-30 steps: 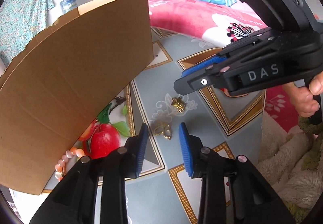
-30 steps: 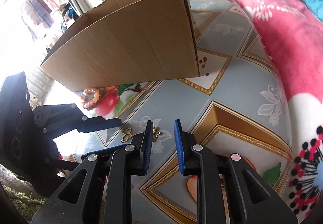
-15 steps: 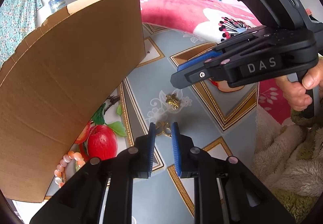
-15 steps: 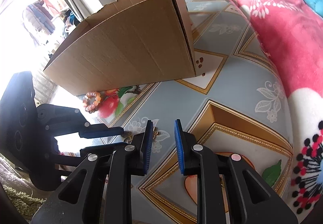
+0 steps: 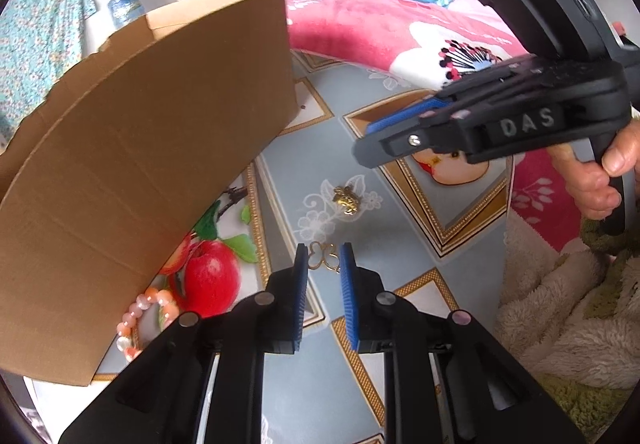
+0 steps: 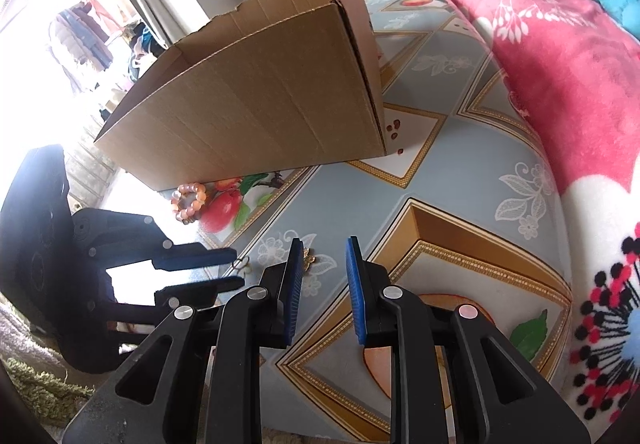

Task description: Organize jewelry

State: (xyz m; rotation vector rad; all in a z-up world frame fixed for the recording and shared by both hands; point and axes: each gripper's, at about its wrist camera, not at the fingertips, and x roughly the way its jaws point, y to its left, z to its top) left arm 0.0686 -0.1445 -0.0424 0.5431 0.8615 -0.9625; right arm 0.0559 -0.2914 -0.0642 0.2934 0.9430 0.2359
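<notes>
left claw (image 5: 324, 262) bracketing a flat gold openwork charm (image 5: 322, 259) on the patterned worktop (image 5: 400, 228); its blue pads (image 5: 301, 284) stand narrowly apart with the charm between the tips, and whether they press on it cannot be told. right claw (image 6: 322, 276) hovering with its jaws slightly parted and nothing between them, a second gold piece (image 5: 347, 201) lying just past its tips. a bead bracelet (image 5: 138, 318) rests against the foot of the open cardboard box (image 5: 160, 164), the likely destination.

risks, as judged from this arrangement: the charm is thin and lies flat, so the pads may slide over it or catch only one loop, letting it tilt and drop when lifted. pressing down to scoop it could drag the pads on the slick cloth and flick the piece away. the two claws work close together; a lift by the left could strike the right. the box wall is tall, so a carried piece could catch on its rim and fall outside.
</notes>
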